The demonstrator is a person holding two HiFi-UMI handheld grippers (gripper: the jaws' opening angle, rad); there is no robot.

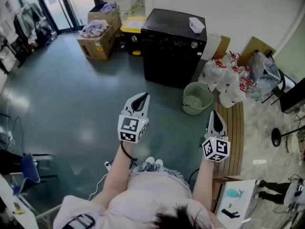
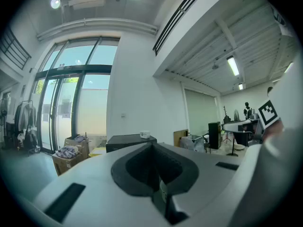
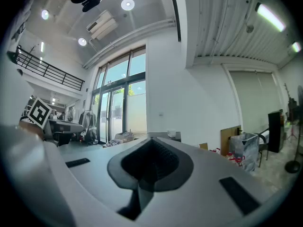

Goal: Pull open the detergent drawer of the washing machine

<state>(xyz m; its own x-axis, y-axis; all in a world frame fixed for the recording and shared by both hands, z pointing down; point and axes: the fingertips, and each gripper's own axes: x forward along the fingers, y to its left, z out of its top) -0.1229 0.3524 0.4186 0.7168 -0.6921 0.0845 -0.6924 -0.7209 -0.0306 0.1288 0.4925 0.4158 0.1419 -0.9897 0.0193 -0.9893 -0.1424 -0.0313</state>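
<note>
The washing machine (image 1: 167, 61) bears a small container (image 1: 196, 25) on its top. Cardboard boxes (image 1: 97, 46) sit to its left, a bucket (image 1: 190, 110) stands on the floor just before its right corner, and bottles (image 1: 228, 80) are piled right of the bucket.

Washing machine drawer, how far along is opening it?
Nothing done yet: the black washing machine stands across the floor, no drawer visibly sticking out. In hand: nothing, the left claw and right claw are both shut and empty, pointing toward it. Left: walk up, grip the drawer, pull it open.
</note>
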